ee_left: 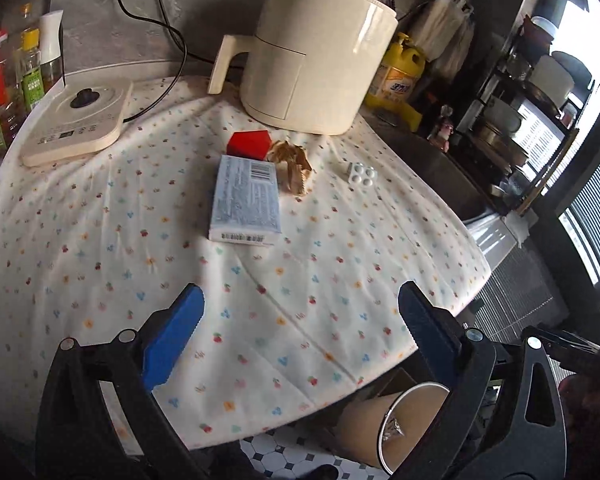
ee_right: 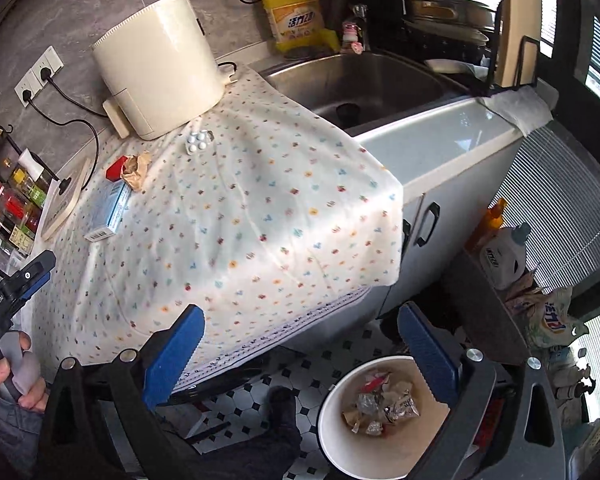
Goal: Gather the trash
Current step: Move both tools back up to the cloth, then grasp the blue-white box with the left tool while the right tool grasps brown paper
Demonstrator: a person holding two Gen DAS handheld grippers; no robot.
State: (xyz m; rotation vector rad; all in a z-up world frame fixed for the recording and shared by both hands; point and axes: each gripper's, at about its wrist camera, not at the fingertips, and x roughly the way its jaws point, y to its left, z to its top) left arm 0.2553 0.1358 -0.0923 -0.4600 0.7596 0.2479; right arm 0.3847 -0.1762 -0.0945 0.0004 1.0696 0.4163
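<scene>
On the flowered tablecloth [ee_left: 100, 240] lie a pale blue box [ee_left: 246, 200], a red box [ee_left: 249, 142], a crumpled brown paper [ee_left: 294, 162] and a white pill blister [ee_left: 362, 172]. My left gripper [ee_left: 300, 292] hangs open and empty over the cloth's near part, short of the blue box. My right gripper [ee_right: 300, 312] is open and empty beyond the table's corner, above a round bin [ee_right: 323, 412] on the floor that holds crumpled wrappers [ee_right: 380, 404]. The right wrist view also shows the blue box [ee_right: 114, 208], brown paper [ee_right: 136, 170], blister [ee_right: 198, 140] and left gripper [ee_right: 40, 268].
A cream air fryer [ee_left: 316, 56] stands at the back of the table, with a kettle base [ee_left: 76, 120] and bottles [ee_left: 4, 80] to its left. A steel sink [ee_right: 360, 80], yellow soap bottle [ee_right: 294, 12] and dish rack [ee_left: 520, 120] lie to the right. The floor is tiled.
</scene>
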